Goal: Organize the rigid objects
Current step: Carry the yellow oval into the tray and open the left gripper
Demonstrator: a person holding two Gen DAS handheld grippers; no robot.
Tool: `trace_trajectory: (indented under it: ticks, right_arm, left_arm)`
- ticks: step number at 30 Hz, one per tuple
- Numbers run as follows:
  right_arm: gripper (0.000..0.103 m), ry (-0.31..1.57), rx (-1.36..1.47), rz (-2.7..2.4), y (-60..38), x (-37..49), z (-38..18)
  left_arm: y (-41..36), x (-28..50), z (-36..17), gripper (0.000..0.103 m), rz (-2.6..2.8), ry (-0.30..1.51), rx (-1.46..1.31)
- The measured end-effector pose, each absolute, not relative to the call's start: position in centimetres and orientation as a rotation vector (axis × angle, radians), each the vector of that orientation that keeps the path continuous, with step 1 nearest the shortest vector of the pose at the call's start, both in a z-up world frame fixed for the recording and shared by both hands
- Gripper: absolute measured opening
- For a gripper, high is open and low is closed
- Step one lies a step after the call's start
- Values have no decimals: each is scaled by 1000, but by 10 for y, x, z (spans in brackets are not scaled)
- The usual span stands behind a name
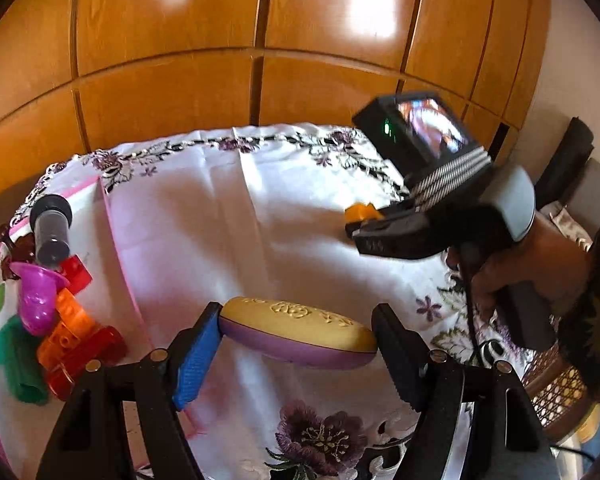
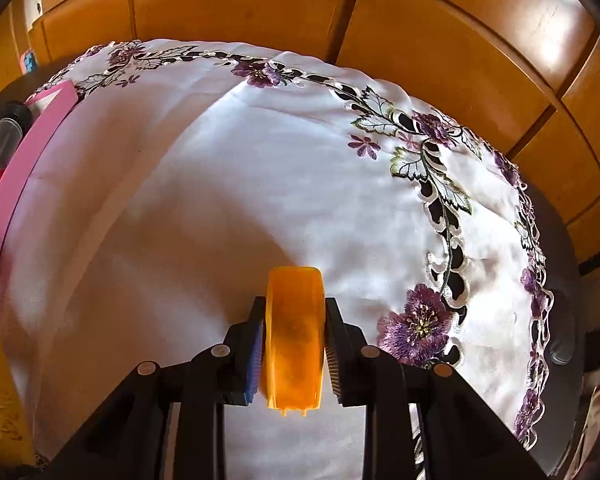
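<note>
My left gripper point(image 1: 296, 344) is shut on a yellow and purple oval case point(image 1: 298, 334), held by its two ends above the white tablecloth. My right gripper point(image 2: 294, 344) is shut on an orange plastic piece point(image 2: 294, 336), which also shows in the left wrist view point(image 1: 363, 212) at that gripper's tip. A pink-rimmed tray point(image 1: 118, 256) at the left holds a grey cylinder point(image 1: 52, 226), a magenta funnel-shaped toy point(image 1: 38, 298), red and orange bricks point(image 1: 76, 334) and a green piece point(image 1: 18, 364).
A round table carries a white cloth point(image 2: 220, 184) with purple embroidered flowers. Wooden cabinet doors point(image 1: 260, 60) stand behind it. A wicker chair point(image 1: 555, 392) is at the right. The tray's pink wall point(image 2: 20, 172) runs along the cloth's left side.
</note>
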State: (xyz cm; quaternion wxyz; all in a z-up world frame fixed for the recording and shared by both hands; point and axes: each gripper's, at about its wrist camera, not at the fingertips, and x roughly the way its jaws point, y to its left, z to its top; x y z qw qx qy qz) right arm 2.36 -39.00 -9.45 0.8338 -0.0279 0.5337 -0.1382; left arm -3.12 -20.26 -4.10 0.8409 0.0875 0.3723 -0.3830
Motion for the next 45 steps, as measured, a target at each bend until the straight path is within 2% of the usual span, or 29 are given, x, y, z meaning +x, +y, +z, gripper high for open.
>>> trace_trajectory:
  ticks: [26,45]
  right_arm:
    - [26,1123,-132,-302,-382,23,-95]
    - [26,1119,-159,-309,-380,23,-94]
  left_arm:
    - [-148,-14,22,76,-732,678,31]
    - [-12,12,15,72,-389,690,-26]
